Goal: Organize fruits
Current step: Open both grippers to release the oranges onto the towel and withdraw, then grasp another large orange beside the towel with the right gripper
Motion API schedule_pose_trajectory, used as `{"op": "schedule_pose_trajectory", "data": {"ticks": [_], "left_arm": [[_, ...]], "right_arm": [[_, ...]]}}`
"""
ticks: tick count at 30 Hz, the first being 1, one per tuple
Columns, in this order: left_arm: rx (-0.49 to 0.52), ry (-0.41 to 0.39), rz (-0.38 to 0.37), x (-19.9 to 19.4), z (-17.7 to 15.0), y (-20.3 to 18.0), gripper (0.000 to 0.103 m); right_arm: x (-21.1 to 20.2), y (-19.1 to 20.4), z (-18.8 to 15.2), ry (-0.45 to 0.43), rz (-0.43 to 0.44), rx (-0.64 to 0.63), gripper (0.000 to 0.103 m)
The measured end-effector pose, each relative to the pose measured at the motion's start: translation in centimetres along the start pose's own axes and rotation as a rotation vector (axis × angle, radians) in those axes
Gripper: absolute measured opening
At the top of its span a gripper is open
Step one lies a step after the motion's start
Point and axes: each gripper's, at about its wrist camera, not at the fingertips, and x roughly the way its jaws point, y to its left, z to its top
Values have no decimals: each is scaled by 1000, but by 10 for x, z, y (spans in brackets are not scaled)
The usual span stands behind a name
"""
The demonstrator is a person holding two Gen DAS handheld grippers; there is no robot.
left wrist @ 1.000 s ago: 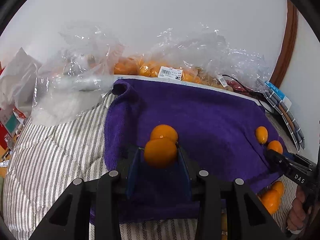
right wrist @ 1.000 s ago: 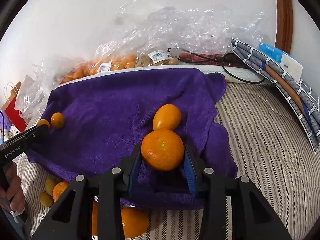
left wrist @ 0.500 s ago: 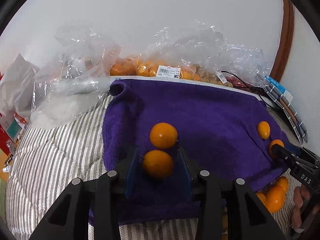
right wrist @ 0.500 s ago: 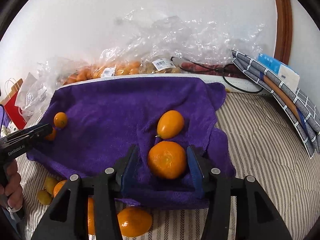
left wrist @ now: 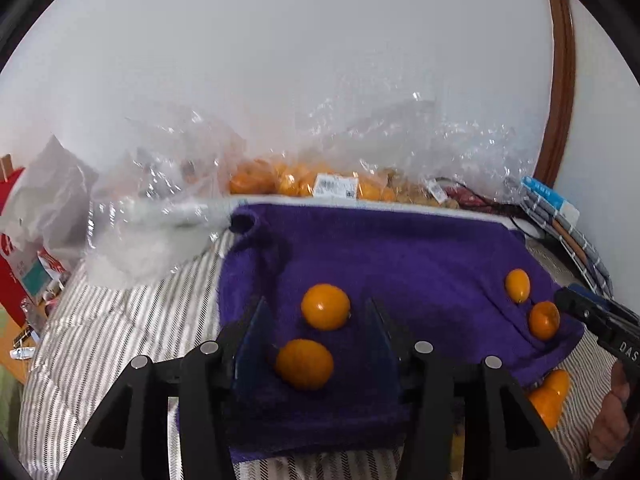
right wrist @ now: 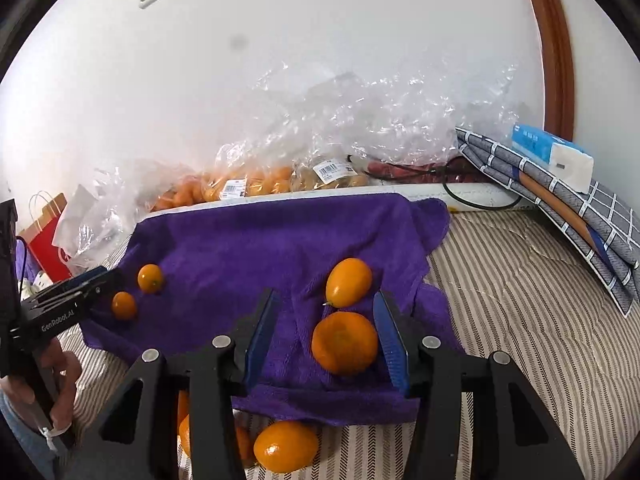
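A purple towel point(left wrist: 400, 256) lies on a striped bed cover. In the left wrist view my left gripper point(left wrist: 318, 320) is open; a small orange point(left wrist: 305, 364) lies on the towel between its fingers and a second orange point(left wrist: 325, 306) lies just beyond. In the right wrist view my right gripper point(right wrist: 324, 314) is open; a mandarin point(right wrist: 345, 343) lies on the towel point(right wrist: 260, 248) close to its right finger, with an oval orange fruit point(right wrist: 348, 282) just beyond. The other pair shows small at the far side in each view.
Clear plastic bags of oranges point(left wrist: 304, 182) lie along the wall behind the towel. Loose oranges point(right wrist: 286, 446) lie on the striped cover point(right wrist: 500, 300) in front of the towel. Folded checked cloth and a tissue pack point(right wrist: 552, 156) are at the right; paper bags point(left wrist: 24, 248) at the left.
Both grippers have opened and let go of their fruit, which now lies on the towel. Both grippers have drawn back and lifted a little.
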Motion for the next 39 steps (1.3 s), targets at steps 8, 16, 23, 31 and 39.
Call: {"op": "schedule_pose_trajectory", "data": {"ticks": [8,16,23,31,39], "left_arm": [[-83,-50,-38,-12,6,14,48],[-55,-20,-77,-16,7,8,48],[-73,-7,-131,-18,6,9,48],[-60,-20,-146,-25,2,8,57],[-74,11,-145,-16,3,10,57]], "right_arm": [[-10,5,-4,30,-14,-32,48],[-45,8,-23,49,-53,12,48],[-65,18,-68,138,-14,3,48],[-53,31,-78,178,-49,-37,40],[-33,25,-64,208,-31,-49,39]]}}
